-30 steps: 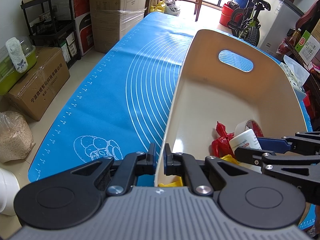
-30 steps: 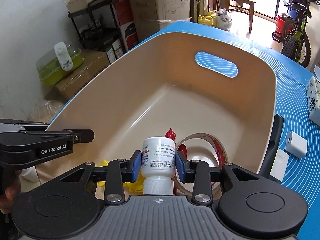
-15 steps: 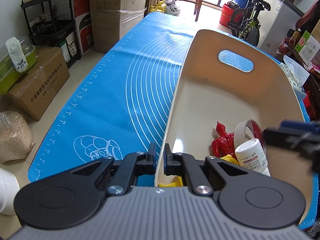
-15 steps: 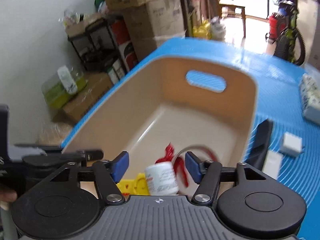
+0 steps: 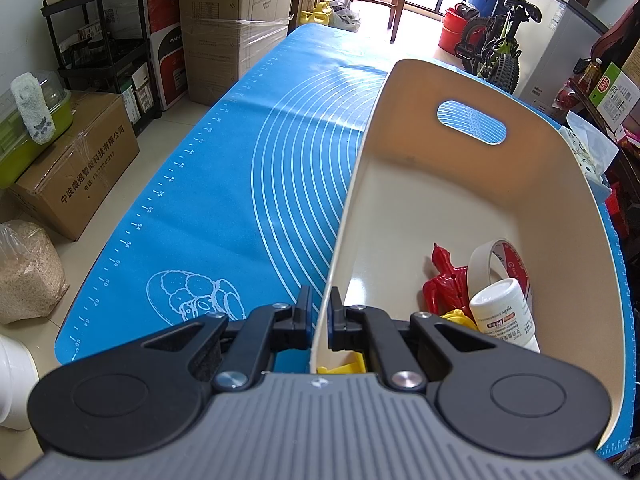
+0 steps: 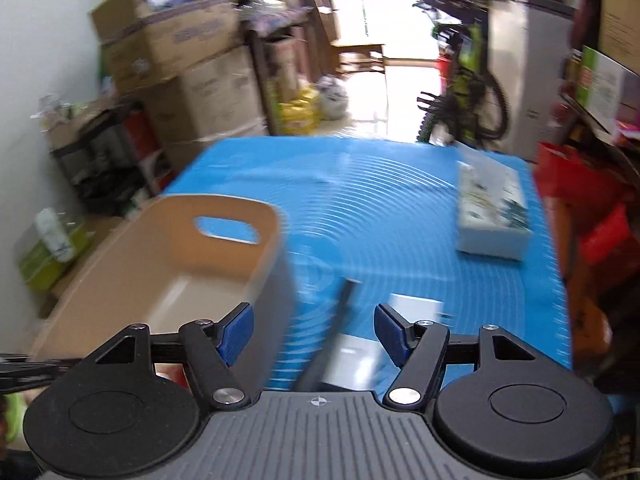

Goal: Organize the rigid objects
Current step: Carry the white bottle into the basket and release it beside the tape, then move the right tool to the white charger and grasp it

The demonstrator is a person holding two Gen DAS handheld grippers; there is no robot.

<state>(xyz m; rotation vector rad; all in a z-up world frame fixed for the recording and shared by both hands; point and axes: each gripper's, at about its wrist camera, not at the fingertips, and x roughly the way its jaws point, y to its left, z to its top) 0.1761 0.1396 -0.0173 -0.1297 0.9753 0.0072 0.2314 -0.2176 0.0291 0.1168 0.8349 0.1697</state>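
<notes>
A beige bin point(image 5: 472, 200) with a handle slot stands on the blue mat. My left gripper point(image 5: 319, 316) is shut on the bin's near left wall. Inside lie a white bottle point(image 5: 503, 316), a red figure point(image 5: 444, 280), a tape roll point(image 5: 500, 256) and a yellow piece point(image 5: 456, 315). My right gripper point(image 6: 314, 332) is open and empty, to the right of the bin point(image 6: 168, 256), above a black bar point(image 6: 332, 332) and white blocks point(image 6: 416, 306) on the mat. That view is blurred.
A white tissue box point(image 6: 492, 216) lies at the mat's far right. Cardboard boxes point(image 5: 236, 24), a black shelf point(image 5: 100, 48) and a bicycle point(image 5: 496, 44) stand around the table. The blue mat point(image 5: 240, 184) stretches left of the bin.
My right gripper opened and dropped the white bottle into the bin, then swung up and to the right, out of the bin. My left gripper has not moved.
</notes>
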